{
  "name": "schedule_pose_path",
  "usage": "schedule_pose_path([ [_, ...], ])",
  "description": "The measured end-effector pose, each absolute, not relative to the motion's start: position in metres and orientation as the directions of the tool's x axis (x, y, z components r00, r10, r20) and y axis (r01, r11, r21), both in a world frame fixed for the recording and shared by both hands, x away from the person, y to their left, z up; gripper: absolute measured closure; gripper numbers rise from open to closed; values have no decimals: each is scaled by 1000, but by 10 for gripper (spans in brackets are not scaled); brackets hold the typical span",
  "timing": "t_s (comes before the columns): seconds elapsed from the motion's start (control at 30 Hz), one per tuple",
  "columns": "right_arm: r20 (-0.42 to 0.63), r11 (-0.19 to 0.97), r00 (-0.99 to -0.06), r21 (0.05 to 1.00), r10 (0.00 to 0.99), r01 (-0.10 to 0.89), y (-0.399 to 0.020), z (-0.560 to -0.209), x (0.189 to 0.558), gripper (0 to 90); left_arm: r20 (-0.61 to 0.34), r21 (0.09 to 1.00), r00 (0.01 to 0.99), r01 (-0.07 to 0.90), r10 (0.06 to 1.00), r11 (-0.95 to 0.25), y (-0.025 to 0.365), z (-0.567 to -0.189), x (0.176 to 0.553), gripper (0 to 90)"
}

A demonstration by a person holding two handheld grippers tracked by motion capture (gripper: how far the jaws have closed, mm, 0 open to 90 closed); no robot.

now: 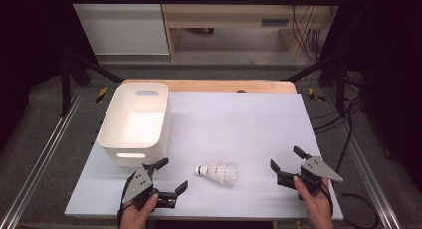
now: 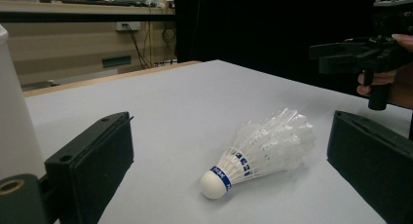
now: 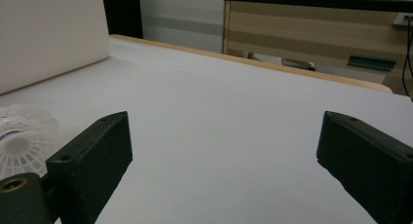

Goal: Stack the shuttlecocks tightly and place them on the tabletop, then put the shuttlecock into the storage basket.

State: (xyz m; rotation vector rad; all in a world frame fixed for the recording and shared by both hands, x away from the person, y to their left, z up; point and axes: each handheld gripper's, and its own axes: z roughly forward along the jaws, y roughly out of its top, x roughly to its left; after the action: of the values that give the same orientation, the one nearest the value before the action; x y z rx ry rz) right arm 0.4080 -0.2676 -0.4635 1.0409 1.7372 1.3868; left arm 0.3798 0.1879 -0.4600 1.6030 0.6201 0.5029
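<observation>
1. Plainly, a white plastic-feathered shuttlecock with a blue band and a rounded white cork tip (image 1: 217, 172) is seen lying on its side on the pale grey desk (image 1: 249, 124), near the front edge and about midway along it.
2. Its long axis is laid roughly along that front edge: the cork tip is turned toward the left side of the desk, the skirt toward the right side.
3. The left black two-jaw tool (image 1: 168, 178) is held at the front-left part of the desk with its jaws spread wide and nothing between them; in the left gripper view the shuttlecock (image 2: 258, 151) is framed between the jaws, cork end nearer.
4. The right black two-jaw tool (image 1: 285, 164) is held toward the front-right corner, likewise wide open and empty, and the skirt is caught only at the left margin of the right gripper view (image 3: 22, 141).
5. The left tool is judged the nearer and better aligned.
6. A white rectangular plastic bin with handle slots (image 1: 135, 122) stands by the left edge, behind the left tool.
</observation>
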Motion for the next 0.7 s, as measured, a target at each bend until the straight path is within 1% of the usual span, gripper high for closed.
schedule_pose_path([
  [0.23,-10,83,-444,986,896,146,-271,-462,407,63,-30,991,760,106,649,-77,187,-460,380,28],
  [0.7,-2,80,-443,984,896,158,-270,-464,408,58,-22,983,770,132,638,-125,185,-462,381,27],
])
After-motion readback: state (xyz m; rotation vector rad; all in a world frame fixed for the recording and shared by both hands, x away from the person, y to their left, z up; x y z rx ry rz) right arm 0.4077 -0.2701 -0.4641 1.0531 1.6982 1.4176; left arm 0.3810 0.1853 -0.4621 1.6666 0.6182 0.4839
